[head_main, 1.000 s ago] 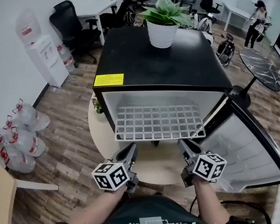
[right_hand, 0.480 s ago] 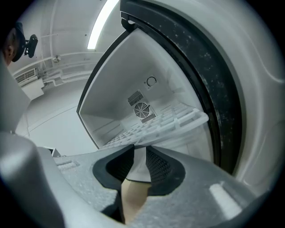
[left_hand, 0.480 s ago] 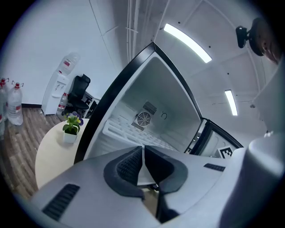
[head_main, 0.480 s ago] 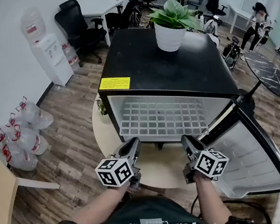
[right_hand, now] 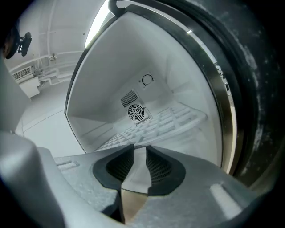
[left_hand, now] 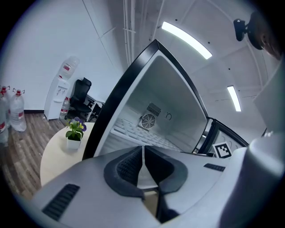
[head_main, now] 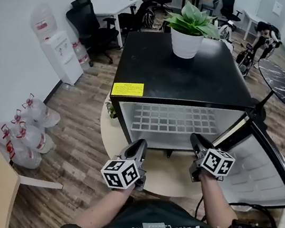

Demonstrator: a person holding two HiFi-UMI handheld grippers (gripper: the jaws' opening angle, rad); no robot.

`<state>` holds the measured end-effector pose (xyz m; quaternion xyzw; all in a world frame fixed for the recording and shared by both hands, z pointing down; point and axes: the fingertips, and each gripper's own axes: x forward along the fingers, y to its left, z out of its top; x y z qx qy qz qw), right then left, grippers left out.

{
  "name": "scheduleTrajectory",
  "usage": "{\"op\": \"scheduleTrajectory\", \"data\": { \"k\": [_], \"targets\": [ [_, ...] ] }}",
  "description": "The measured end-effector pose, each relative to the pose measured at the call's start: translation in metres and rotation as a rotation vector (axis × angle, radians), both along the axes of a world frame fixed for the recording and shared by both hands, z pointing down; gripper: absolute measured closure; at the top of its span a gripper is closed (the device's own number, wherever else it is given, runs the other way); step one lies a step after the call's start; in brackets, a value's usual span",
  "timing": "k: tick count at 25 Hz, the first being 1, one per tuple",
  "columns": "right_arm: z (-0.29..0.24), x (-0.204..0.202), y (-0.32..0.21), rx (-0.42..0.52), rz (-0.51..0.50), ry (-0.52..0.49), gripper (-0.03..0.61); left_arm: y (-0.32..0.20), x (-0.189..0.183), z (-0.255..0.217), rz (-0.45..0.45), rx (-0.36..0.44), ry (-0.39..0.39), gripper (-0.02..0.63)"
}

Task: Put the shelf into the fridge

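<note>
The white wire shelf [head_main: 173, 121] lies flat inside the black mini fridge [head_main: 178, 67], almost fully in, with its front edge at the opening. My left gripper [head_main: 140, 146] meets that front edge on the left, its jaws nearly together on a thin white strip. My right gripper [head_main: 195, 140] holds the edge on the right with a wider gap filled by the white rim. In the left gripper view the shelf [left_hand: 133, 133] runs back toward the fan behind the left gripper [left_hand: 143, 149]. In the right gripper view the shelf [right_hand: 156, 124] lies beyond the right gripper [right_hand: 139, 149].
The fridge door [head_main: 257, 162] hangs open at the right. A potted plant [head_main: 188, 31] stands on the fridge top. The fridge rests on a round beige table [head_main: 111, 137], with a small flower pot [left_hand: 73, 133] beside it. Water bottles [head_main: 25, 137] and a dispenser [head_main: 60, 48] stand at the left.
The shelf has slid from sticking well out of the opening to lying inside the fridge. Both grippers moved forward with it, jaws unchanged.
</note>
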<state>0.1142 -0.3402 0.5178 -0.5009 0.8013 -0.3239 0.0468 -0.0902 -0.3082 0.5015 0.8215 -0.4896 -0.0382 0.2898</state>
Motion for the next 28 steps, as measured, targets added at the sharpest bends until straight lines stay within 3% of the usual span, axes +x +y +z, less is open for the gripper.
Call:
{"op": "scheduleTrajectory", "data": {
  "k": [16,22,28],
  "targets": [
    [0.002,0.003,-0.032,-0.005,0.059,-0.009,0.488,0.025,-0.037,-0.034,-0.018,0.104,-0.054,0.611],
    [-0.004,0.001,-0.024,0.017,0.049,0.055,0.489,0.038,-0.045,-0.042,-0.009,0.096,-0.037,0.611],
    [-0.028,-0.007,0.004,0.07,0.004,0.077,0.489,0.038,-0.044,-0.052,0.02,0.141,-0.115,0.611]
  ]
}}
